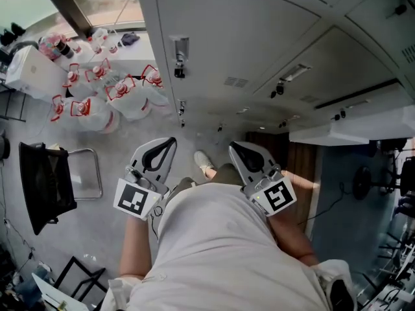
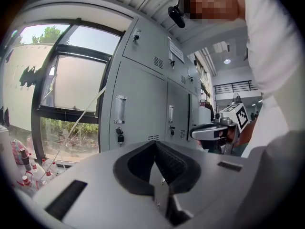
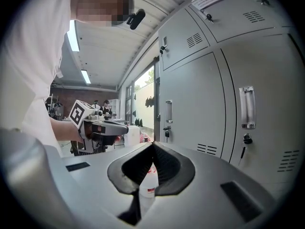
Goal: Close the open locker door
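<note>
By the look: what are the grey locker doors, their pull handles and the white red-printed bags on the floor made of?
Grey locker doors: probably painted sheet steel, with flat satin grey panels and punched louvre vents.
Silvery pull handle: likely chromed or polished metal, as it shows bright mirror-like reflections.
White bags with red print: seemingly thin plastic film, crumpled and slightly glossy.

Grey lockers (image 1: 259, 44), handles and keys on doors; left gripper (image 1: 170, 142) and right gripper (image 1: 233, 148), tips together, held near lockers; red-labelled bottles (image 1: 97, 96) clustered on floor; black chair (image 1: 45, 183) beside them.
</note>
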The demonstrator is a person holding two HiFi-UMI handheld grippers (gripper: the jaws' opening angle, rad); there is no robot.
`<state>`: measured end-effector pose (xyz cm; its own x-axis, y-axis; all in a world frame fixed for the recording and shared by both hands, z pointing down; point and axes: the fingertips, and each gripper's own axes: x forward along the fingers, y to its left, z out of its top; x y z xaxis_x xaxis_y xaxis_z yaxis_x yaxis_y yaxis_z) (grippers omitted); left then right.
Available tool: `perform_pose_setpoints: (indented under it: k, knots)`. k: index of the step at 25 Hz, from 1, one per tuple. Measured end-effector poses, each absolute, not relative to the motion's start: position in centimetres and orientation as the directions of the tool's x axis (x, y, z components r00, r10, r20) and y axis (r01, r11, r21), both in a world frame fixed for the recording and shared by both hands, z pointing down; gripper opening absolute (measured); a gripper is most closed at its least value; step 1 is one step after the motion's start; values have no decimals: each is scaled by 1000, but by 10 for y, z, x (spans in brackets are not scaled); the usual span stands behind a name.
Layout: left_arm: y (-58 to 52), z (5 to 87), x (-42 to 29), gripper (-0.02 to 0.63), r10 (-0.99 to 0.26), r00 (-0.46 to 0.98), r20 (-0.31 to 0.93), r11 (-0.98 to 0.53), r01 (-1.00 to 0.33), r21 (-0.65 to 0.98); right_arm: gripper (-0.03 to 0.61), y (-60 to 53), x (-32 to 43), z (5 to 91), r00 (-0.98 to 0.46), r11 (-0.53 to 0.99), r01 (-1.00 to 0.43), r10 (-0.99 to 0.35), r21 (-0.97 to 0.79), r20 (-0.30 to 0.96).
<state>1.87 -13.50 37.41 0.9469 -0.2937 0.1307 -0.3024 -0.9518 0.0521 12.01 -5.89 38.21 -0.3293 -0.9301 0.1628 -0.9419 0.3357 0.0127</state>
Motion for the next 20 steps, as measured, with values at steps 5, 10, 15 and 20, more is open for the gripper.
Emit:
perform_pose_setpoints:
  k: [5,10,15,20]
  knots:
    - [-131,374,18,2,-286,948,138,-954,-295,51,9,-55,119,386,-330,336,-942,-928,5,174]
    - [-126,374,14,3,-293,946,140,-951,-303,58,9,-54,116,386,-344,350,-937,-922,1,176]
    - [-121,378,11,3,-301,944,137,-948,-312,67,9,-51,114,388,-351,358,-934,-918,6,185]
    - [-116,383,4,3,-309,940,143,-943,-322,82,9,-48,111,391,-356,363,-932,-914,-1,192]
